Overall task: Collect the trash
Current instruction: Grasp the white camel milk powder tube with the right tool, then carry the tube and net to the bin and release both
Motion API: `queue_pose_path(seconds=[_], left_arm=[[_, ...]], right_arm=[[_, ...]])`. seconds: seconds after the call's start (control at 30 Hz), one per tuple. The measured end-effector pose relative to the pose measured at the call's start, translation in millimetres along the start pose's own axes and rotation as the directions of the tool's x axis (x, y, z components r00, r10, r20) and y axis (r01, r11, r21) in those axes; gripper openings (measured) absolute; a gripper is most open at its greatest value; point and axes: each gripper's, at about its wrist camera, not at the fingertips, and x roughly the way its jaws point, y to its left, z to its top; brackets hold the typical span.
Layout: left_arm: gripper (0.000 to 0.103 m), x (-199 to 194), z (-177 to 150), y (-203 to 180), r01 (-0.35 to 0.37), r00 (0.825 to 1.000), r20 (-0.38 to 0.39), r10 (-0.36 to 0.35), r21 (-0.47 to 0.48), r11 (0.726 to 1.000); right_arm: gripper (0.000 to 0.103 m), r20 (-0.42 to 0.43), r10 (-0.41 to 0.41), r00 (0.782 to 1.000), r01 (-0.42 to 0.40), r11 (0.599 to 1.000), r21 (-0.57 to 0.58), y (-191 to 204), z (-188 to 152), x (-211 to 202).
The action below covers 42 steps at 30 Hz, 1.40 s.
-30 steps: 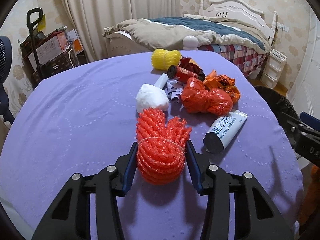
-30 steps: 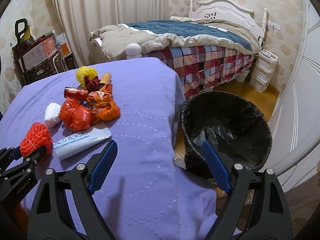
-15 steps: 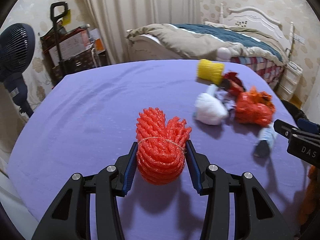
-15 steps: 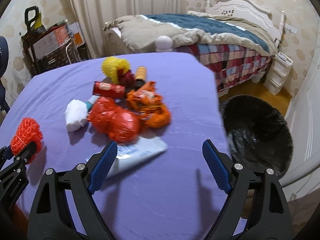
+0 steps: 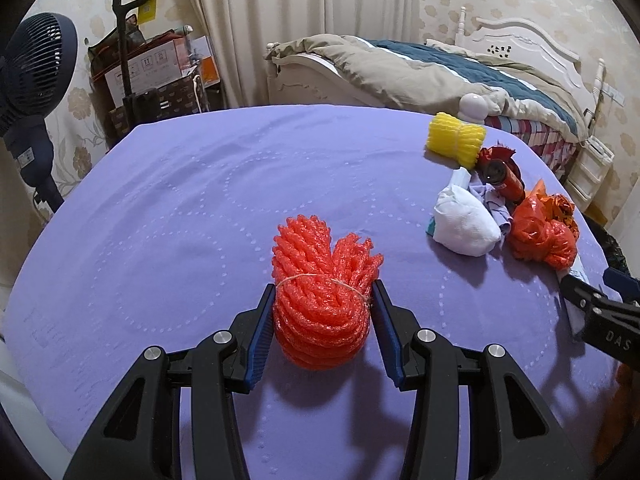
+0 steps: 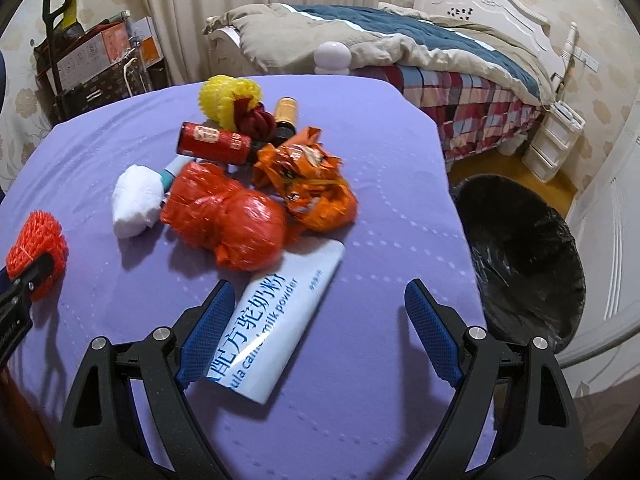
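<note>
My left gripper [image 5: 323, 300] is shut on a red foam net bundle [image 5: 322, 296] and holds it above the purple table [image 5: 160, 220]; the bundle also shows in the right wrist view [image 6: 36, 248]. My right gripper [image 6: 316, 308] is open, its jaws around the near end of a white and blue milk powder pouch [image 6: 276, 312] that lies on the table. Behind it lie a red plastic bag [image 6: 228, 220], an orange wrapper [image 6: 308, 184], a white wad [image 6: 134, 200], a red can [image 6: 214, 144] and a yellow foam net [image 6: 228, 94].
A black-lined trash bin [image 6: 524, 248] stands on the floor off the table's right edge. A bed [image 6: 400, 40] lies behind the table. A fan [image 5: 28, 76] and boxes with a trolley [image 5: 148, 68] stand at the left.
My left gripper swung left and away from the pile with the red net in it. My right gripper turned from the bin to the pile and now straddles the pouch.
</note>
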Motion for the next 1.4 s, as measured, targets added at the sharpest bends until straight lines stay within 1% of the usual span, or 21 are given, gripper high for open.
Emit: queue_pose_path(seconds=[0.1,0.13,0.17,0.23,0.3,0.37,0.4,0.47,0.5,0.63,0.8,1.0,1.27,1.4], left_arm=[[0.046,1,1,-3,0.001,1.000,-0.002,-0.001,0.002,1.000],[0.046,1,1,-3,0.001,1.000,-0.002,-0.001,0.002,1.000],[0.046,1,1,-4,0.001,1.000,-0.002,-0.001,0.003,1.000],[0.046,1,1,-5,0.000,1.000,-0.001,0.000,0.005,1.000],[0.046,1,1,-8,-0.006,1.000,-0.001,0.006,0.012,1.000],[0.046,2,1,-10,-0.011,1.000,0.000,0.011,0.016,1.000],[0.046,2,1,-10,-0.012,1.000,0.000,0.012,0.015,1.000],[0.046,1,1,-11,-0.009,1.000,0.000,0.009,0.011,1.000],[0.046,1,1,-12,-0.007,1.000,0.000,0.007,0.010,1.000],[0.046,0,-1,-17,-0.003,1.000,0.001,0.003,0.017,1.000],[0.046,-4,-1,-26,0.008,1.000,0.006,-0.008,0.023,1.000],[0.046,-15,-2,-39,0.032,0.999,0.033,-0.033,0.025,0.999],[0.046,-32,9,-69,0.082,0.993,0.080,-0.086,0.048,0.995],[0.046,-36,16,-90,0.113,0.988,0.094,-0.119,0.074,0.991]], right_arm=[[0.085,0.001,-0.004,1.000,0.004,1.000,-0.001,-4,-2,-1],[0.079,0.001,-0.001,1.000,0.001,1.000,-0.001,-5,-2,-1],[0.071,-0.001,0.009,1.000,-0.009,1.000,-0.003,-5,-2,-1],[0.061,-0.011,0.024,1.000,-0.024,1.000,-0.006,-6,-2,1],[0.058,-0.016,0.024,1.000,-0.024,1.000,-0.013,-5,-3,2],[0.049,-0.010,0.029,1.000,-0.029,0.999,-0.021,-5,-4,1],[0.046,-0.008,0.031,0.999,-0.031,0.999,-0.025,-5,-4,0],[0.036,-0.005,0.039,0.999,-0.040,0.999,-0.029,-6,-6,-2],[0.035,-0.003,0.044,0.999,-0.044,0.999,-0.029,-7,-6,-3],[0.032,-0.002,0.067,0.998,-0.067,0.998,-0.022,-11,-9,-6],[0.032,0.002,0.088,0.996,-0.088,0.996,-0.015,-17,-15,-12],[0.031,0.037,0.090,0.995,-0.090,0.996,0.000,-27,-18,-24],[0.032,0.092,0.065,0.994,-0.069,0.997,0.037,-50,-16,-40],[0.032,0.119,0.038,0.992,-0.047,0.996,0.073,-71,-13,-45]])
